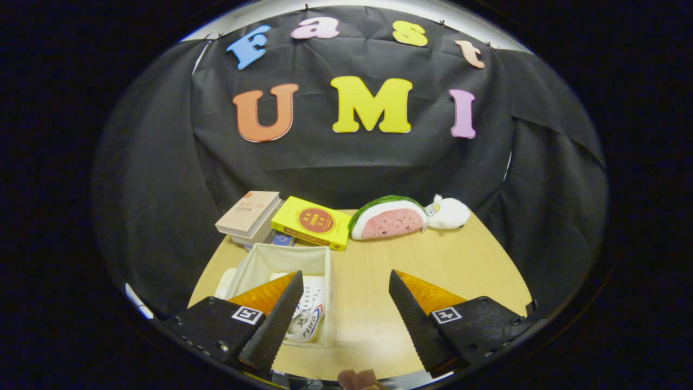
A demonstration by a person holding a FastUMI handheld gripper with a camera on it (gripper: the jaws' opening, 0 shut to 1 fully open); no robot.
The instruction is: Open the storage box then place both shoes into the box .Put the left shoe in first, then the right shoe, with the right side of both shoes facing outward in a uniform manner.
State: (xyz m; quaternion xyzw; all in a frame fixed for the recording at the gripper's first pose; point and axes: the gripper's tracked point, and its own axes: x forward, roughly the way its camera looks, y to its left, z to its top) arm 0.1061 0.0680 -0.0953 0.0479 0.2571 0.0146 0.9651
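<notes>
My tongs (346, 303) are spread wide, holding nothing, with bare worktop (373, 303) showing in the gap between the two fingers. Low in the frame, just under that gap, a bit of a hand (360, 379) peeks in.

The storage box (270, 259) sits in the lower left of the frame, open at the top, its near part covered by my left finger. Its long axis runs from me away toward the back wall. Inside it lies a white shoe (309, 319) with coloured trim, just to the inner side of my left finger, lengthwise along the box; I cannot tell which way its toe points.

Beyond the box, at mid-frame, a stack of books (250, 215) leans at the left, with a yellow book (313, 222) beside it. To the right of those sits a watermelon-slice plush (387, 218), touching a small white plush (449, 213).

The right half of the worktop is open wood out to its curved edge, with the black cloth behind.
</notes>
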